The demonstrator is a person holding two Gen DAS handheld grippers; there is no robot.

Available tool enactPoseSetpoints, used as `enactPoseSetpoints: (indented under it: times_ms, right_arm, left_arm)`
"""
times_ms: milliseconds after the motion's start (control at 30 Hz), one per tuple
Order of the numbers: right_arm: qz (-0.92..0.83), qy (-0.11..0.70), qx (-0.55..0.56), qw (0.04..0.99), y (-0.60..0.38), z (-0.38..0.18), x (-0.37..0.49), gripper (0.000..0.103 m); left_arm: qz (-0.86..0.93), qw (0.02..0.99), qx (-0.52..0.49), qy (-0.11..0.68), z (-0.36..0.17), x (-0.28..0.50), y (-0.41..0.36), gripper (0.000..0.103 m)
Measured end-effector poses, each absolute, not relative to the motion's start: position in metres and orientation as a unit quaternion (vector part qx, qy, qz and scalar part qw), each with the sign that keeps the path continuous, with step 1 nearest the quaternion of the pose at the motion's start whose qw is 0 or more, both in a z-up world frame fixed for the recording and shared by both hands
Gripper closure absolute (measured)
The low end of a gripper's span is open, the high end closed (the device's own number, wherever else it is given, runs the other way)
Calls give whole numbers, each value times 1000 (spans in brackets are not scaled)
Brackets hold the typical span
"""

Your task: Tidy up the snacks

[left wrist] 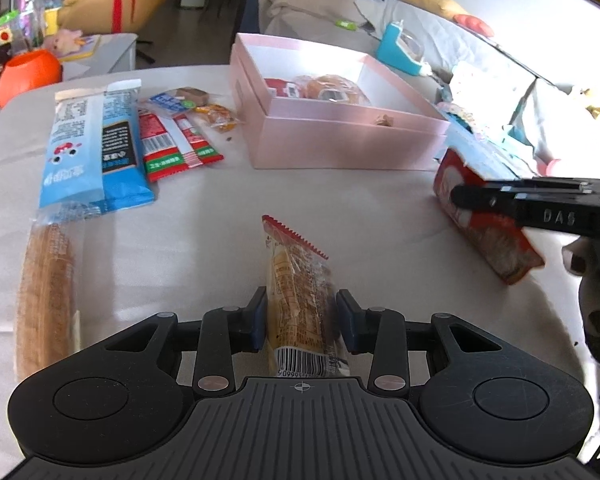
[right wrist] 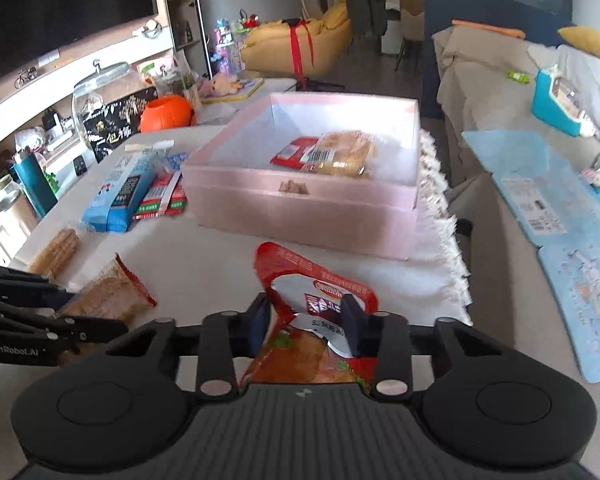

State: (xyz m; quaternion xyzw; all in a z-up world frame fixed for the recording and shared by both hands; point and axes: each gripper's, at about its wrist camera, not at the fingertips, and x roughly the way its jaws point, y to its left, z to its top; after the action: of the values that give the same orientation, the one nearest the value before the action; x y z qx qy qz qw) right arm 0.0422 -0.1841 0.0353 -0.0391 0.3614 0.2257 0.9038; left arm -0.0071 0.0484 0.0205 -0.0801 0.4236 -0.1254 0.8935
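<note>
Both tools grip snacks above the white worktop (left wrist: 204,216): left tool (left wrist: 301,322) pinches a yellow clear-wrapped cake (left wrist: 298,300), right tool (right wrist: 306,326) a red pouch (right wrist: 312,300). Carry each over the open pink box's (right wrist: 300,208) rim, then release low.

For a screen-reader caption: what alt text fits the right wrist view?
The right gripper is shut on a red snack packet above a white-clothed table. Beyond sits an open pink box holding two snacks.
</note>
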Motion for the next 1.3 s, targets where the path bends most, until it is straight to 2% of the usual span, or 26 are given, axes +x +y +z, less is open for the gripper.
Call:
enactPoseSetpoints:
  times_ms: [200, 367, 467, 500, 633, 767, 933, 1067, 1133, 1167, 1233, 1267, 1300]
  right_arm:
    - [188, 351, -21, 917, -216, 51, 42, 75]
    - [173, 411, -7, 895, -226, 30, 62, 73]
    - [164, 432, 1, 887, -226, 14, 70, 76]
    - [169, 430, 6, 887, -226, 14, 69, 81]
    - [175, 406, 6, 897, -222, 25, 58, 82]
    - [184, 391, 15, 902, -218, 38, 51, 82]
    - [199, 372, 18, 907, -211, 63, 48, 82]
    - [212, 308, 4, 927, -193, 125, 73, 82]
    - [223, 290, 13, 931, -182, 153, 96, 82]
    - [230, 287, 25, 930, -177, 163, 112, 80]
    - [241, 288, 43, 926, -168, 172, 143, 51]
    - [233, 298, 51, 924, -165, 169, 158, 27]
    - [218, 306, 56, 925, -164, 164, 167, 26]
  left_arm:
    - [-129, 891, -86, 426, 19, -5, 47, 63]
    - [-123, 892, -74, 428, 17, 3, 39, 62]
    - [-127, 893, -53, 428, 17, 6, 35, 62]
    - [-131, 893, -47, 427, 17, 6, 34, 62]
    - [-140, 896, -33, 419, 16, 5, 32, 62]
    - [-146, 902, -64, 402, 19, 2, 34, 64]
    - [-185, 910, -84, 361, 64, 21, 34, 64]
    - [-200, 936, -84, 277, 131, 70, 30, 62]
    - [-224, 928, -126, 269, 140, 109, 35, 61]
    - [-231, 916, -152, 290, 135, 131, 39, 60]
    - [-203, 904, -186, 327, 117, 158, 51, 62]
    - [-181, 907, -183, 332, 109, 159, 56, 62]
    - [-170, 911, -177, 331, 104, 154, 62, 62]
